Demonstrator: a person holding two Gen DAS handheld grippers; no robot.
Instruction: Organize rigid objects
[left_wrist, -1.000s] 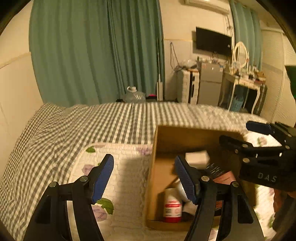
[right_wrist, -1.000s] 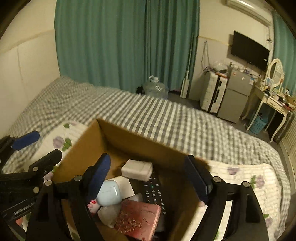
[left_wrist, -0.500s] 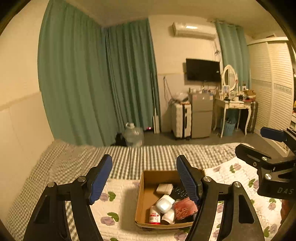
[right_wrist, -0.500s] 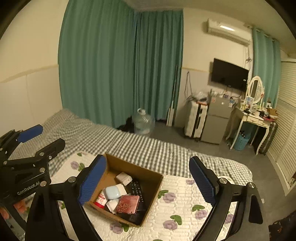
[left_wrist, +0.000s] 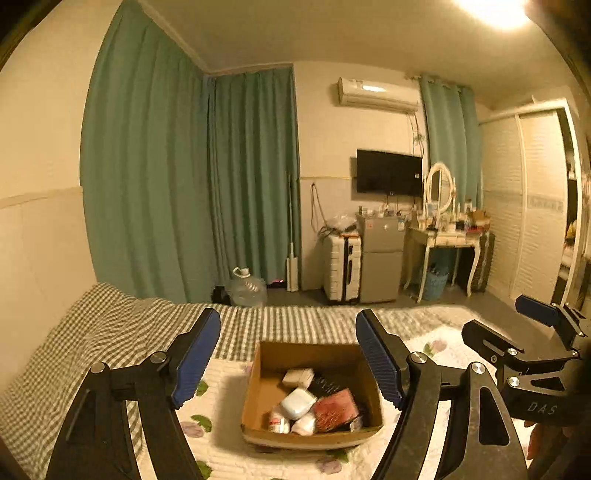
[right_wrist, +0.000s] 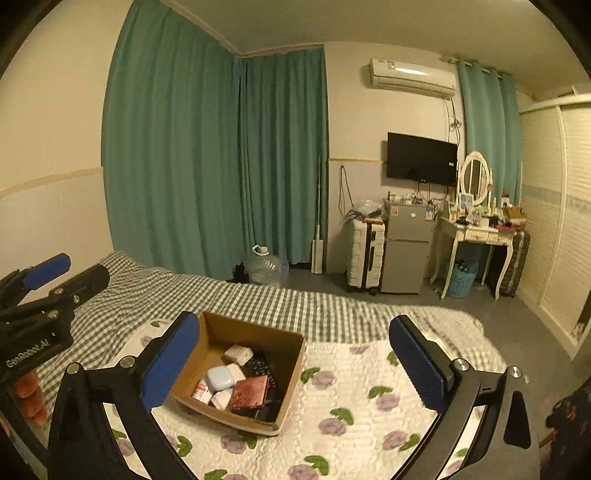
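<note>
An open cardboard box (left_wrist: 258, 397) (right_wrist: 295, 354) sits on the flowered quilt of the bed. Inside lie a pale blue earbud case (right_wrist: 220, 377) (left_wrist: 298, 398), a red wallet (right_wrist: 249, 397) (left_wrist: 337, 406), a white charger (right_wrist: 239, 353) (left_wrist: 297, 376), a small red-labelled bottle (right_wrist: 201, 392) and a dark remote (right_wrist: 260, 365). My left gripper (left_wrist: 288, 360) is open and empty, high above the box. My right gripper (right_wrist: 295, 363) is open and empty, also well above the box. Each gripper shows in the other's view, the right (left_wrist: 517, 332) and the left (right_wrist: 62, 273).
The bed has a flowered white quilt (right_wrist: 369, 406) over a grey checked blanket (right_wrist: 258, 299). Beyond the bed are green curtains, a water jug (right_wrist: 266, 266), a white suitcase (right_wrist: 365, 254), a small fridge (right_wrist: 406, 247) and a dressing table (right_wrist: 480, 236).
Both grippers have risen and pulled back far from the box, which now looks small below. Both stay open and empty.
</note>
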